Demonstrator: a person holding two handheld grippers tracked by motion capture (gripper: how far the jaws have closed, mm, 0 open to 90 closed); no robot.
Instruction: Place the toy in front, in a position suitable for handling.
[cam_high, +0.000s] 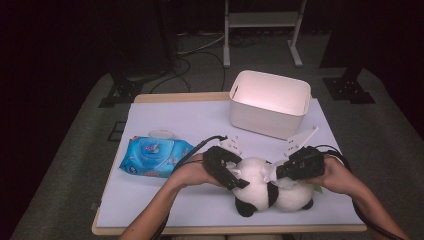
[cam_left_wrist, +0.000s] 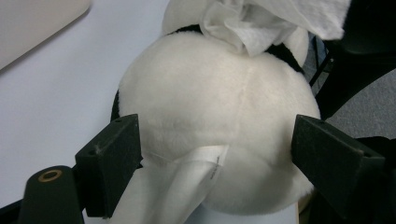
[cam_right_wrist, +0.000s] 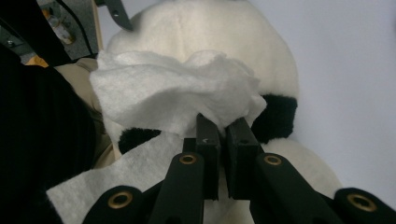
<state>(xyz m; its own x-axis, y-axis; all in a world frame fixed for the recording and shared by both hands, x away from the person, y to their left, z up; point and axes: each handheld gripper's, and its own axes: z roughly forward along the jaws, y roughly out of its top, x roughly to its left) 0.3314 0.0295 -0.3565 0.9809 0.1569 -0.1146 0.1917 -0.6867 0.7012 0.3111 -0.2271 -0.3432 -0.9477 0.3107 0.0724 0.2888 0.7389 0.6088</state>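
Note:
A black-and-white panda plush (cam_high: 265, 192) lies near the table's front edge. My left gripper (cam_high: 239, 179) comes at it from the left. In the left gripper view its jaws straddle the round white body (cam_left_wrist: 210, 102): the left gripper (cam_left_wrist: 217, 125) is open, its pads (cam_left_wrist: 114, 158) resting at the fur's sides without denting it. A white sewn-in label (cam_left_wrist: 187, 182) hangs toward the camera. My right gripper (cam_high: 281, 173) is shut on a crumpled white wipe (cam_right_wrist: 177, 88) and holds it against the panda (cam_right_wrist: 210, 28). The wipe (cam_left_wrist: 261, 23) also appears above the plush in the left gripper view.
A blue pack of wet wipes (cam_high: 155, 156) lies at the table's left, its lid flipped up. A white bin (cam_high: 270, 102) stands at the back right. The white table cover (cam_high: 165, 200) runs to the front edge just below the plush.

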